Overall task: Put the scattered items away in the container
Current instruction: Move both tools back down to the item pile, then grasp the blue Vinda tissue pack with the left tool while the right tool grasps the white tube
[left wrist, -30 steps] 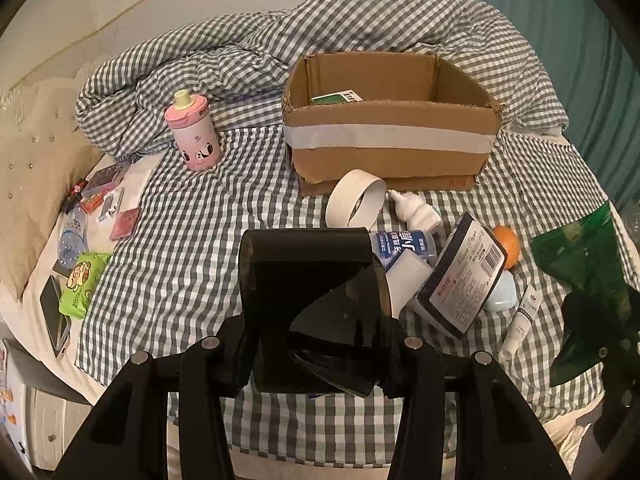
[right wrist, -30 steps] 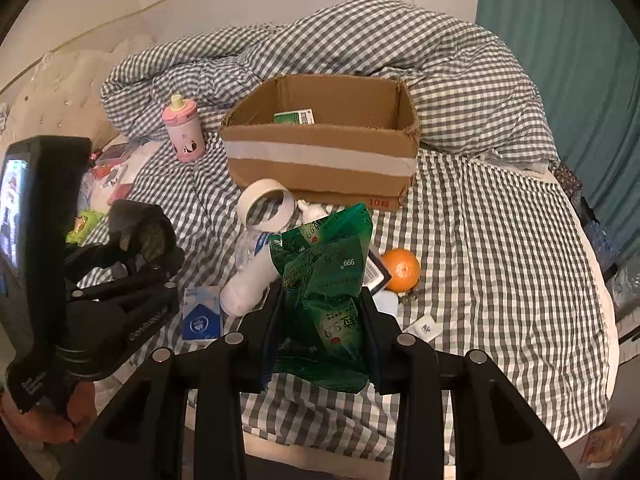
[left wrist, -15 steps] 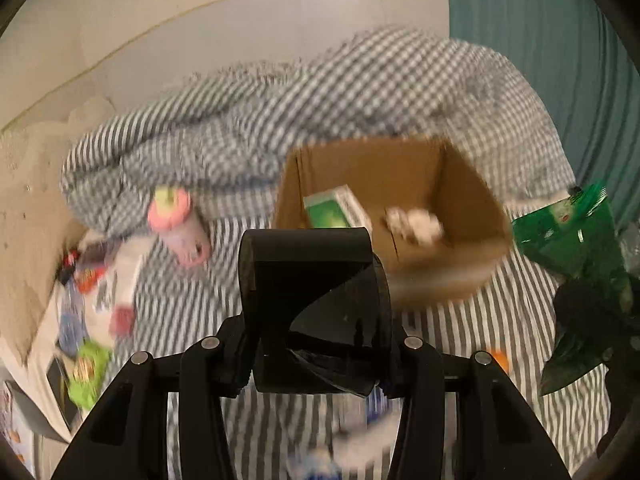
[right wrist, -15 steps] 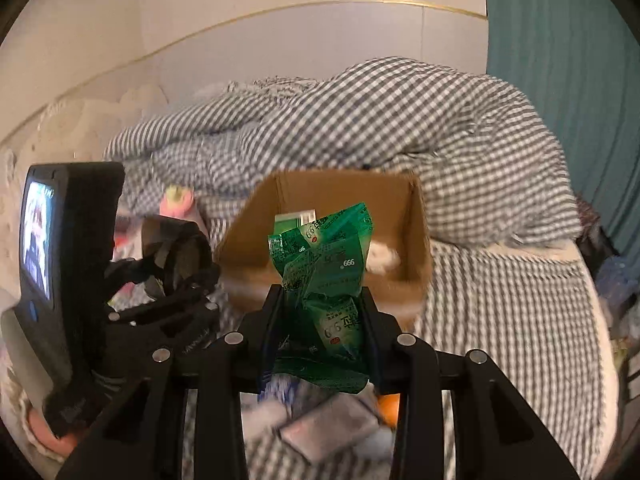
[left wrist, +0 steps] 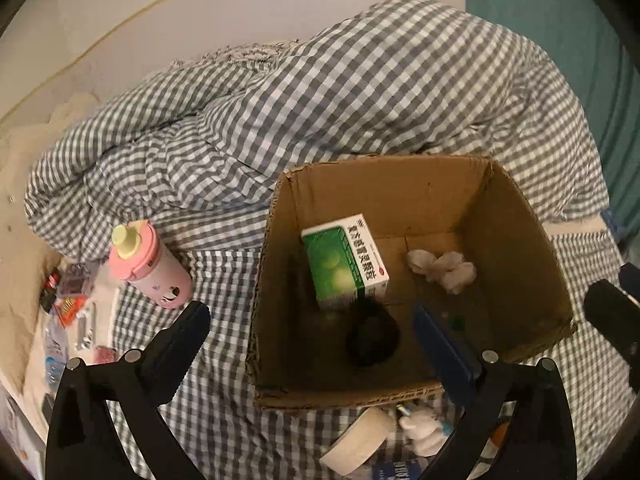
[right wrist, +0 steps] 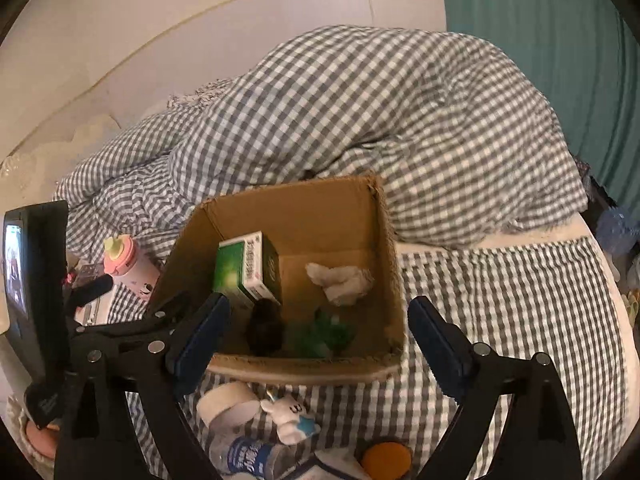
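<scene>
Both grippers hang over the box (left wrist: pixel 516 216), which sits on the checked bed (right wrist: pixel 500 300). Left gripper (left wrist: pixel 312 332) jaws have just been opening, now wide apart, nothing between them. Right gripper (right wrist: pixel 318 324) same: just been opening, jaws spread, empty. In the box: black item (left wrist: pixel 372 340) near the front wall, green bag (right wrist: pixel 324 334) beside it, green carton (left wrist: pixel 344 260) leaning at the left wall, white wad (left wrist: pixel 442 270) to the right. Outside the box: pink bottle (left wrist: pixel 150 264) to its left; tape roll (right wrist: pixel 228 402), white toy (right wrist: pixel 290 416), water bottle (right wrist: pixel 250 456), orange (right wrist: pixel 386 456) in front.
</scene>
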{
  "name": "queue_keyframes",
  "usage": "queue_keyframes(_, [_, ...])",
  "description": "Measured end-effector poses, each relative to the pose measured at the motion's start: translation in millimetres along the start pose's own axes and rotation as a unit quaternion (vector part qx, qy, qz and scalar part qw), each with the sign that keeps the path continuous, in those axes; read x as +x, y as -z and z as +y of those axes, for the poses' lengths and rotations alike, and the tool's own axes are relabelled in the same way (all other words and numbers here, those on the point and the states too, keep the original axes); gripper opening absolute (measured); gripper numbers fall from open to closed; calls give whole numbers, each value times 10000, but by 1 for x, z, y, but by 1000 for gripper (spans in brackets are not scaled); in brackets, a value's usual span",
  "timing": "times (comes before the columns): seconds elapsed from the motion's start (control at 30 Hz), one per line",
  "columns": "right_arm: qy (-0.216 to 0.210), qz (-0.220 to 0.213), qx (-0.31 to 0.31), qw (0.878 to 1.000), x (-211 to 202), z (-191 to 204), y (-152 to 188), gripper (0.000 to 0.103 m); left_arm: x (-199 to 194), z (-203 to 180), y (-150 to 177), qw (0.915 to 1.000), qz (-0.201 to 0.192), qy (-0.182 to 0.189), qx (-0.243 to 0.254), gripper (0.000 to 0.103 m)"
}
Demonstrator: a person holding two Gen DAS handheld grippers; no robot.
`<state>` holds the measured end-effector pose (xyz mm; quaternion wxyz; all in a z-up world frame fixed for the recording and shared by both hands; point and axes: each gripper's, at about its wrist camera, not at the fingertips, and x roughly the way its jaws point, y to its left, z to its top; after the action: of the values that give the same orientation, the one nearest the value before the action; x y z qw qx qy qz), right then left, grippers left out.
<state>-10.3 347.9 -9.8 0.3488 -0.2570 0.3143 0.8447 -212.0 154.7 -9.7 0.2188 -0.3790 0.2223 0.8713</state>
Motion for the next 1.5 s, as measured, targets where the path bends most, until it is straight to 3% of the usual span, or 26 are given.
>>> queue_keyframes(0.3, [15,193,-43,9998,-70,-5,36,91,-52,4,35,10000,72,33,12,103])
queue_keyframes(0.5, [120,378,-1,9992,-97,-14,101,92,-91,20,103,9999,153,-3,62,103])
queue_keyframes(0.67, [308,819,163,9960,-75,-25,177,92,-78,26,189,9990,449,-26,-47,103])
queue_keyframes(0.77, [530,1232,452,9899,-56,-40,217,92,-52,24,236,9955,907,-24,-270,103])
queue_keyframes(0.87, [588,1466,497,9862,-46,-48,237,92,-30,17,267,9921,1228,-88,-257,103])
queue_keyframes(0.97, [629,1565,544,9842,-38,-50,244,92,-18,11,277,9905,1347,-224,-188,103])
queue_keyframes(1.1, [749,1722,664,9800,-14,-54,246,92,-8,11,277,9888,1413,-63,-481,103])
queue_keyframes(1.23, [817,1953,842,9737,17,-61,251,91,12,10,279,9843,1665,-150,-559,103])
queue_keyframes(1.37, [969,2135,816,9687,32,-64,257,77,23,12,284,9820,1723,-54,-772,103])
queue_keyframes(1.43, [1050,2105,765,9689,29,-64,255,56,23,11,283,9833,1665,-12,-735,102])
queue_keyframes(1.5, [993,2070,778,9702,24,-66,253,36,21,10,283,9845,1612,122,-682,90])
